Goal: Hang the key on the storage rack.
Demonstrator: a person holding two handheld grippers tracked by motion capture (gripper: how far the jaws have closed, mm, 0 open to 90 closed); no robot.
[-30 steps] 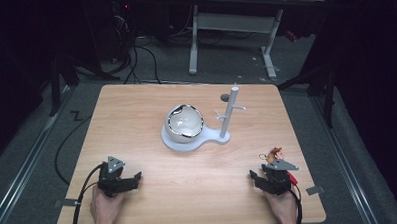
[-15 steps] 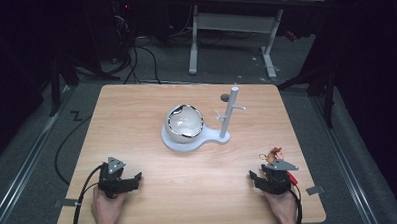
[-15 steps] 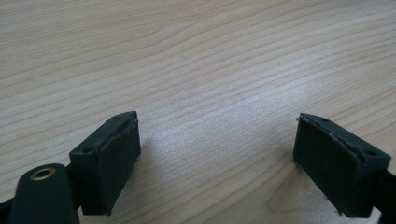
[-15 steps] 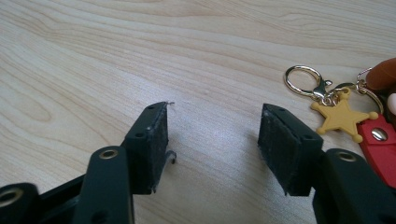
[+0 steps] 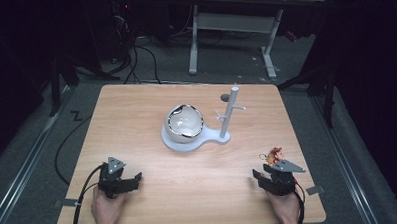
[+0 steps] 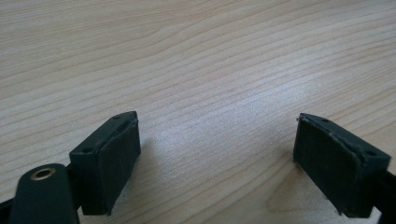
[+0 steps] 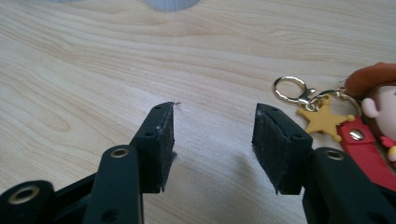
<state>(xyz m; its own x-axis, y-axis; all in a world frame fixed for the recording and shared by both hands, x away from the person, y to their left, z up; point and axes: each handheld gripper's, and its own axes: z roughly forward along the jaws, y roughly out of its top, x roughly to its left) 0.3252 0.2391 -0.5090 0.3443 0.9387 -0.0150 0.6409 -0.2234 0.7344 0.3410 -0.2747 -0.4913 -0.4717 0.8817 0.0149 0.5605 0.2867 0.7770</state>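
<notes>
A keychain [image 7: 359,116] with a red-hatted figure, a yellow star and a gold ring [image 7: 289,88] lies on the wooden table [image 5: 137,124], just right of my right gripper [image 7: 212,135], which is open and empty. From above, the keychain [image 5: 274,153] sits just beyond the right gripper [image 5: 266,177] near the front right edge. My left gripper [image 6: 215,154] is open over bare wood; from above, the left gripper [image 5: 126,180] rests near the front left. A white stand [image 5: 202,139] at the table's middle carries a glossy bowl [image 5: 185,122] and an upright post with pegs [image 5: 230,108].
A small dark disc [image 5: 225,97] lies behind the post. Cables trail from both grippers off the front edge. Beyond the table stand a white desk frame [image 5: 233,25] and floor cables in the dark.
</notes>
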